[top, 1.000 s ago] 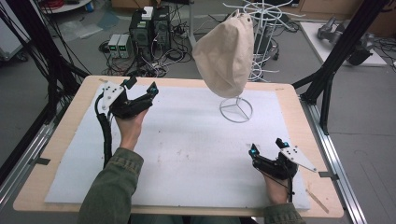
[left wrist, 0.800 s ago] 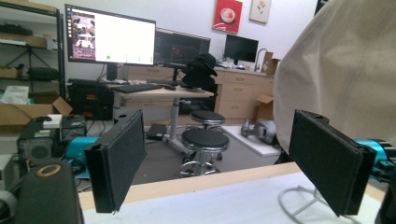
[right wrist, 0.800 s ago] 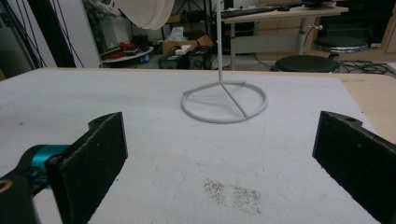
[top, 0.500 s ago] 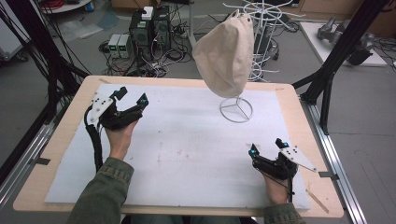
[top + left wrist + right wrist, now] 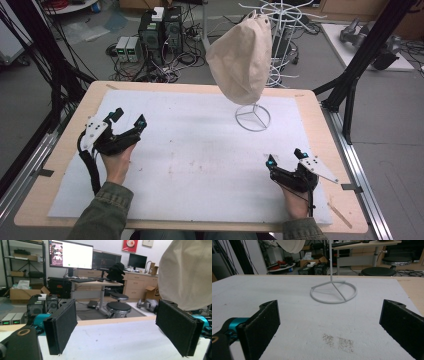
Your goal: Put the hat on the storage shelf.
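— Where's our bag [image 5: 242, 57]?
— Hanging on the white wire stand [image 5: 253, 117] at the far side of the surface [image 5: 200, 150], so we can reach it freely.
— Our tongs?
— Left tongs [image 5: 127, 120] and right tongs [image 5: 285, 156] both gape empty, well apart from it.

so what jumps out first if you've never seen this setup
A cream cloth bag hanging on a white wire stand at the far middle of the table. Then the two black tongs, the left and the right, both open and empty over the white mat.
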